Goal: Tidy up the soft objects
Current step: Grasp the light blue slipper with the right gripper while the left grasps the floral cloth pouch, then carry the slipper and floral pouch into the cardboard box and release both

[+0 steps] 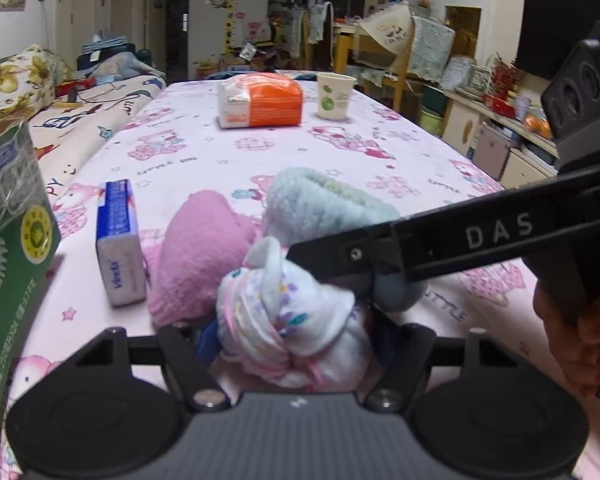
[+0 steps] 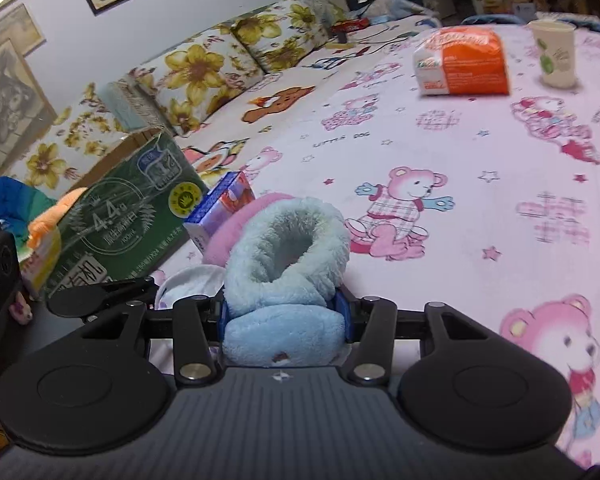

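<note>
A white patterned sock bundle point(image 1: 288, 320) fills the gap of my left gripper point(image 1: 292, 344), and both pads press on it. A pale blue fluffy sock point(image 2: 288, 256) lies squeezed between the blue pads of my right gripper point(image 2: 284, 316). In the left wrist view that gripper's finger point(image 1: 339, 250) reaches in from the right over the same blue sock point(image 1: 323, 204). A pink fluffy sock point(image 1: 196, 256) rests on the table against both, also seen behind the blue one in the right wrist view point(image 2: 236, 220). All lie close together near the table's front edge.
A green carton point(image 2: 128, 216) stands open at the left edge with an orange soft thing point(image 2: 56, 208) in it. A blue tissue pack point(image 1: 120, 248) stands beside the pink sock. Farther back are an orange tissue pack point(image 1: 260, 100) and a paper cup point(image 1: 333, 96). A sofa point(image 2: 204, 68) runs along the left.
</note>
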Tool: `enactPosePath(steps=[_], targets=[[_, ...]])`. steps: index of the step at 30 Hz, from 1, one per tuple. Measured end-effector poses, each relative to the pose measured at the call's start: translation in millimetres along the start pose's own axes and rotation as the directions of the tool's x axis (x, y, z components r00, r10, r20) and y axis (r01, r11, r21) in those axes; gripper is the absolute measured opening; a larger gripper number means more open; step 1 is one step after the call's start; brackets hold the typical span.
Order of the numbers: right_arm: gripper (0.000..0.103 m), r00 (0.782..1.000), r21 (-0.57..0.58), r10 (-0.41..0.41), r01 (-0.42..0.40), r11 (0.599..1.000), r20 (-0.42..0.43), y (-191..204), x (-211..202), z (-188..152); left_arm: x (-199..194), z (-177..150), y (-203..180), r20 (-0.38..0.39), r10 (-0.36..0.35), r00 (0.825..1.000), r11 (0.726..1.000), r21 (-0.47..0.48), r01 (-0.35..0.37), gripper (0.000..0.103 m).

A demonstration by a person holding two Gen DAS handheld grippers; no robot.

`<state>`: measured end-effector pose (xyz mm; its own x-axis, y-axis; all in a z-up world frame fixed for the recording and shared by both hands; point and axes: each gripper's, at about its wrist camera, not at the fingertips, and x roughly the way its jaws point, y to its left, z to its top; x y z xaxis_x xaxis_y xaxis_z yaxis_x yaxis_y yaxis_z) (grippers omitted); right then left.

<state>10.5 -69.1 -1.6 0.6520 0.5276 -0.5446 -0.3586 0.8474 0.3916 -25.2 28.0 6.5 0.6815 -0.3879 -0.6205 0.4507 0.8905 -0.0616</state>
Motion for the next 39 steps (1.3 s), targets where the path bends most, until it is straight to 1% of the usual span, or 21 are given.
enactPosePath(steps=[5,8,11,16,22,30,33,36,39], targets=[[0.059,0.994,0.03,-0.105,0.104,0.994,0.025,5.9,-16.1,-4.8,-9.7,-1.7,-3.3,-0.001,-0.025,1.0,1.0,0.009,0.025,0.069],[0.059,0.985,0.059,-0.168,0.165,0.984,0.048,8.8,-34.2,-12.0,-18.9,-0.8,-4.0,0.012,-0.028,1.0,1.0,0.012,0.028,0.069],[0.059,0.978,0.091,-0.198,0.191,0.977,0.07,11.4,-50.9,-17.1,-28.5,3.2,-2.6,0.035,-0.033,0.999,0.999,0.001,0.033,0.069],[0.059,0.959,0.108,-0.261,0.25,0.962,0.108,23.2,-72.5,-21.8,-46.7,9.2,-3.0,0.084,-0.027,0.996,1.0,0.008,0.026,0.069],[0.059,0.942,0.124,-0.306,0.29,0.949,0.139,32.8,-95.1,-24.7,-67.1,17.6,-0.4,0.142,-0.03,0.989,1.0,0.007,0.029,0.069],[0.059,0.938,0.093,-0.303,0.29,0.952,0.172,63.4,-101.4,-12.5,-89.9,26.0,16.2,0.223,0.015,0.975,0.999,-0.047,-0.005,0.069],[0.059,0.938,0.071,-0.293,0.285,0.956,0.186,74.6,-97.8,-3.9,-99.5,29.7,25.7,0.262,0.052,0.964,0.996,-0.085,-0.03,0.069],[0.059,0.944,0.052,-0.264,0.258,0.965,0.197,83.9,-93.3,4.1,-107.0,31.5,36.8,0.292,0.093,0.952,0.99,-0.13,-0.057,0.069],[0.059,0.95,0.026,-0.229,0.228,0.973,0.211,97.3,-86.7,15.3,-115.5,33.4,50.2,0.321,0.154,0.935,0.979,-0.175,-0.102,0.069]])
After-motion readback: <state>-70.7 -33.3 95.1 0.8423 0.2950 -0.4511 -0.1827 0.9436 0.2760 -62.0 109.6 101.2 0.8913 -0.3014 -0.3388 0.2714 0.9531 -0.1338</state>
